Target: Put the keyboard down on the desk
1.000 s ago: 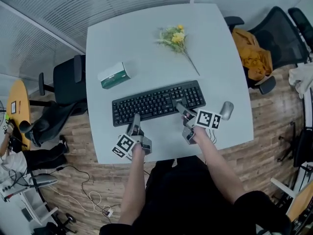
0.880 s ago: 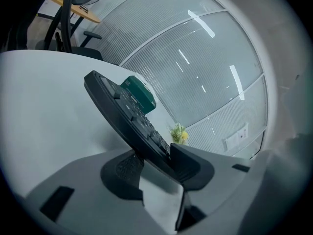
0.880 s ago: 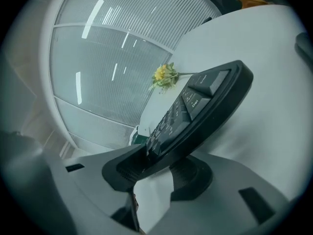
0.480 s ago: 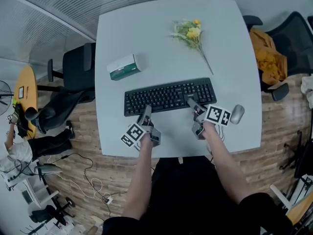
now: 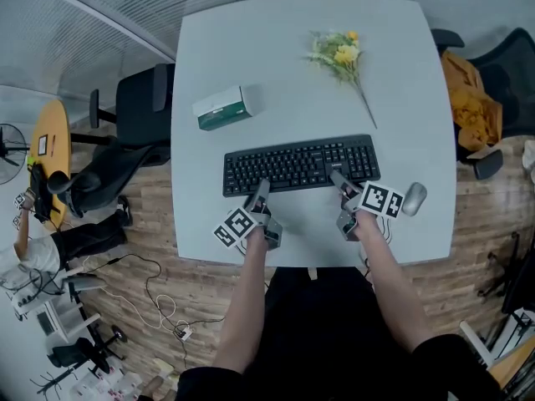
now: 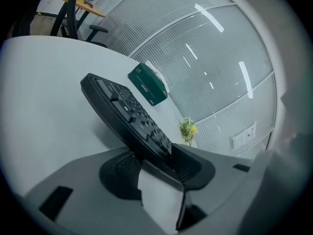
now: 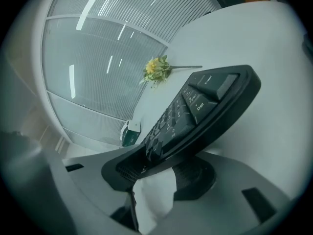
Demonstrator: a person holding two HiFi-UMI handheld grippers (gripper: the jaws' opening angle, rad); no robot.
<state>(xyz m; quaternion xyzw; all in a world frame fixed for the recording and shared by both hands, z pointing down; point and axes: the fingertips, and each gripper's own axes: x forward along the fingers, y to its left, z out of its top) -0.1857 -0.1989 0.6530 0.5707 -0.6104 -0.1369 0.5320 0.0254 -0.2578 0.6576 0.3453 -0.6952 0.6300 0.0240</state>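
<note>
A black keyboard (image 5: pixel 301 164) lies lengthwise across the near half of the pale desk (image 5: pixel 276 48). My left gripper (image 5: pixel 261 189) holds the near edge at the keyboard's left end, and my right gripper (image 5: pixel 338 178) holds it at the right end. In the left gripper view the keyboard (image 6: pixel 127 114) runs between the jaws of the left gripper (image 6: pixel 156 165), which have just been opening slightly; its edge still sits between the pads. In the right gripper view the right gripper (image 7: pixel 161 173) is shut on the keyboard (image 7: pixel 195 111), which slants low over the desk.
A green-and-white box (image 5: pixel 221 109) lies behind the keyboard on the left. A yellow flower sprig (image 5: pixel 341 54) lies at the back right. A grey mouse (image 5: pixel 414 198) sits by the right gripper. A black chair (image 5: pixel 138 107) stands left of the desk; a chair with orange cloth (image 5: pixel 472 98) stands on the right.
Both grippers and the keyboard have sunk a little toward the desk. The keyboard stays between both pairs of jaws.
</note>
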